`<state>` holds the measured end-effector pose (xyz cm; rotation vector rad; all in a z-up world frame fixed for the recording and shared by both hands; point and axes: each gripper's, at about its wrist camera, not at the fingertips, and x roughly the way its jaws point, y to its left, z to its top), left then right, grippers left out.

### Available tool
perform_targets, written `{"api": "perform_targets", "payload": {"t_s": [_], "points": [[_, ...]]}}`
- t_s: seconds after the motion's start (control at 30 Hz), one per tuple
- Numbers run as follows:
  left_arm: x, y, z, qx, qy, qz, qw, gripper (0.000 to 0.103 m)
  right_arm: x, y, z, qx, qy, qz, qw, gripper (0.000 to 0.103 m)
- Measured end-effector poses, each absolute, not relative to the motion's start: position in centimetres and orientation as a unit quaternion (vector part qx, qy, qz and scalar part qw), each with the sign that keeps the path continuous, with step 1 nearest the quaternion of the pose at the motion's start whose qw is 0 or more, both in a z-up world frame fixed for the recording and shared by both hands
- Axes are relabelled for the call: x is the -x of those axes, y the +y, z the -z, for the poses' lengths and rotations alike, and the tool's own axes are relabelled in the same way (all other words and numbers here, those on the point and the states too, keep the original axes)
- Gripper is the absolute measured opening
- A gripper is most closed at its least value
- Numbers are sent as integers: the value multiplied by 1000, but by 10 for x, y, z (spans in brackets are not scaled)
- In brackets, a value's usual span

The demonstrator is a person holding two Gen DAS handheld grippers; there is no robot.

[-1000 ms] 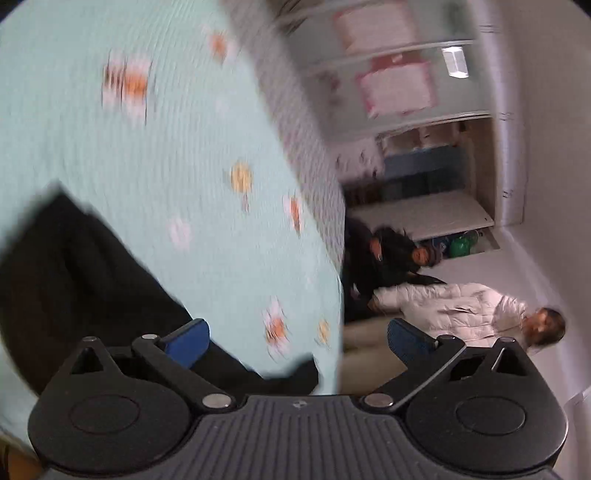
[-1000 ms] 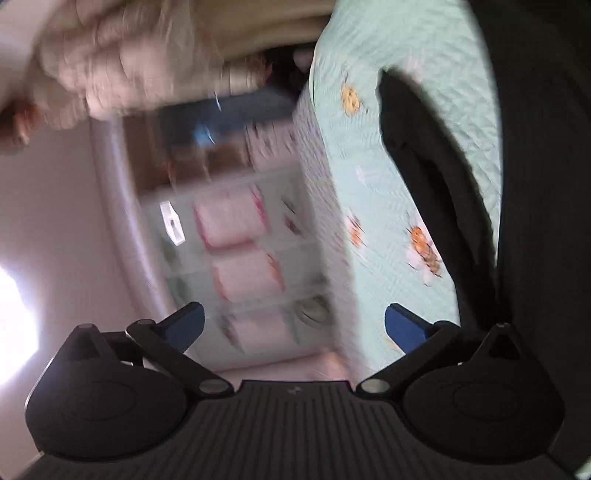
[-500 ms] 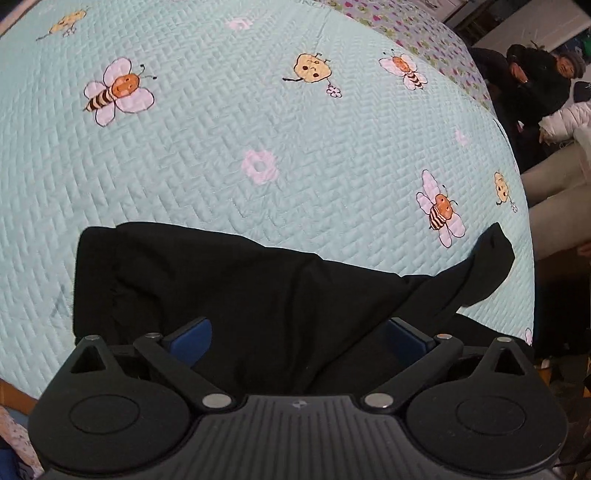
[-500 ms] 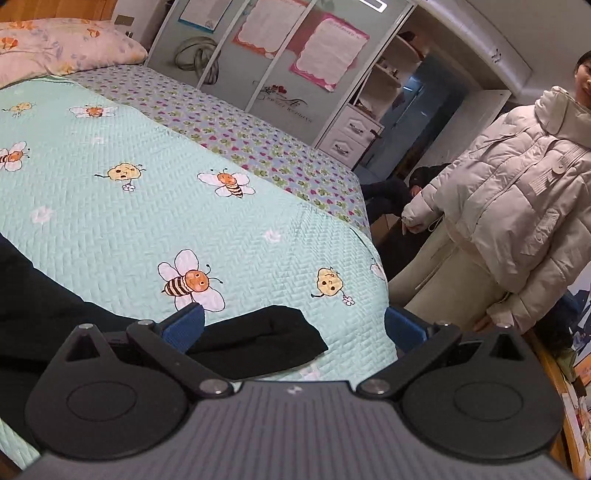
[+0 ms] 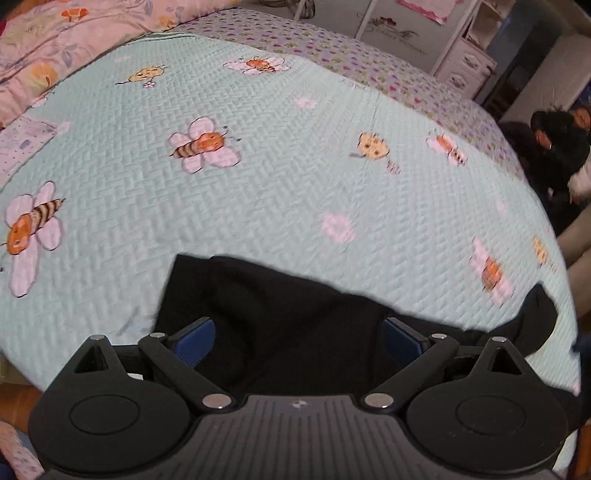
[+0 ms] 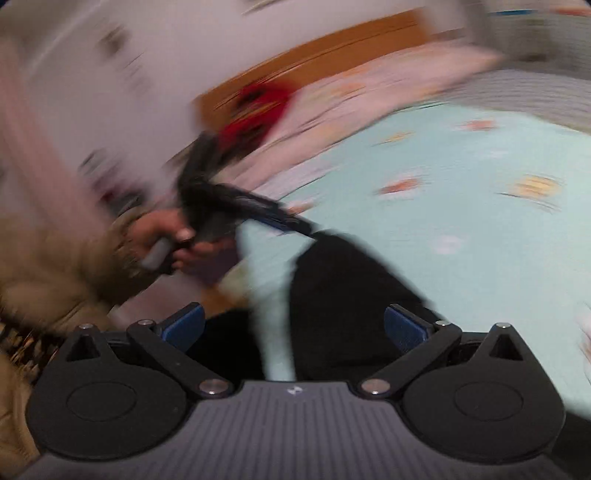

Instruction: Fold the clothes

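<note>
A black garment [image 5: 288, 314] lies crumpled on a mint quilt with bee prints [image 5: 295, 166], at the near edge of the bed. My left gripper [image 5: 297, 338] hangs just over it, open, its blue pads on either side of the black cloth without pinching it. A sleeve end [image 5: 535, 317] sticks out to the right. The right wrist view is heavily blurred: my right gripper [image 6: 293, 328] is open above the black garment [image 6: 340, 295], and beyond it the left gripper [image 6: 310, 232] reaches the cloth, held by a hand [image 6: 166, 240].
Pink floral pillows [image 5: 74, 33] lie at the head of the bed beside a purple patterned sheet [image 5: 369, 62]. White drawers [image 5: 465, 62] stand beyond. A seated person in dark clothes [image 5: 554, 147] is at the right. A wooden headboard [image 6: 314, 59] shows in the right wrist view.
Both cameras swung round from sideways room views down onto the bed. The left gripper settled over the garment; the right one has just turned left, blurring its view. Both stayed open.
</note>
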<state>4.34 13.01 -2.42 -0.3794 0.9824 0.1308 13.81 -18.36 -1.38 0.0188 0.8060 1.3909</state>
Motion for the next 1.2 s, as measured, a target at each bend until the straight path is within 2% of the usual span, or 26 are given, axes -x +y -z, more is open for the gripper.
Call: {"api": "perform_targets", "payload": {"t_s": [0.2, 0.3, 0.43, 0.57, 0.6, 0.67, 0.77, 1.03, 1.13, 1.2], "points": [[-29, 159, 51, 162, 481, -80, 858, 97, -153, -97, -29, 20, 304, -746, 592, 103], [-33, 158, 61, 135, 490, -75, 858, 91, -153, -86, -53, 29, 280, -763, 583, 103], [-42, 132, 55, 85, 467, -36, 880, 89, -148, -93, -72, 36, 267, -763, 588, 103], [-49, 122, 56, 98, 465, -19, 879, 61, -146, -99, -75, 41, 279, -748, 601, 103], [-50, 122, 58, 99, 468, -20, 878, 60, -147, -101, -72, 40, 282, -743, 606, 103], [-52, 121, 62, 100, 475, -20, 874, 62, -148, -107, -68, 34, 284, -733, 617, 103], [-55, 120, 69, 101, 484, -22, 869, 73, -149, -117, -59, 34, 285, -712, 641, 103], [-64, 110, 84, 99, 505, -21, 857, 73, -167, -148, -13, 34, 337, -604, 721, 103], [-67, 101, 89, 89, 514, -16, 853, 79, -179, -168, 5, 88, 356, -456, 811, 103], [-69, 101, 93, 85, 518, -19, 851, 83, -189, -191, 15, 114, 360, -336, 863, 96]]}}
